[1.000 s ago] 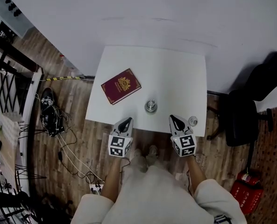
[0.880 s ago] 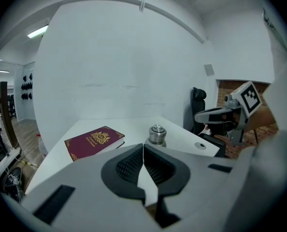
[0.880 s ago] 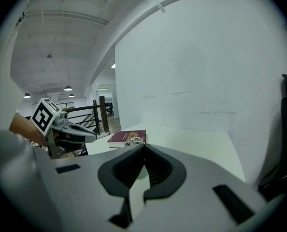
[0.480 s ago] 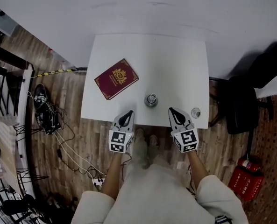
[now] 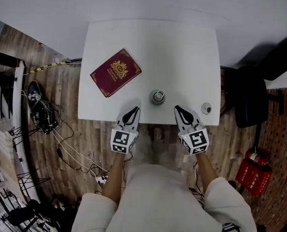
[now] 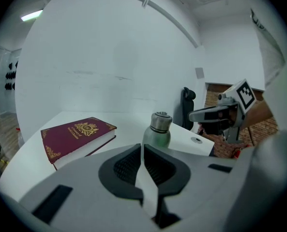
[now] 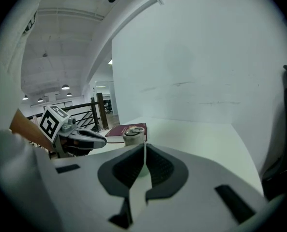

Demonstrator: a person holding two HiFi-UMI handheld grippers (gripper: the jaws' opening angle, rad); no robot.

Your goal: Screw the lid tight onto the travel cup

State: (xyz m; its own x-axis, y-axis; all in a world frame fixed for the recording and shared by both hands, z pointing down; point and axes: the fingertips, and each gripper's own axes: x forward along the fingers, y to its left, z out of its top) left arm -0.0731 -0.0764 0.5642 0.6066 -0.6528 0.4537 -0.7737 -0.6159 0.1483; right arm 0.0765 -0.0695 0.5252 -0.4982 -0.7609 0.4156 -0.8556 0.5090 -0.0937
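Left gripper (image 5: 132, 112) and right gripper (image 5: 178, 111), both closed tight and empty, hang at the table's (image 5: 182, 52) near edge. The cup (image 5: 157, 96) stands upright between them; the lid (image 5: 206, 108) lies nearer the right gripper.

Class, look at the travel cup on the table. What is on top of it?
Nothing: the cup shows a bare metal neck. The lid lies apart on the table, toward its right edge. The cup's inside cannot be made out.
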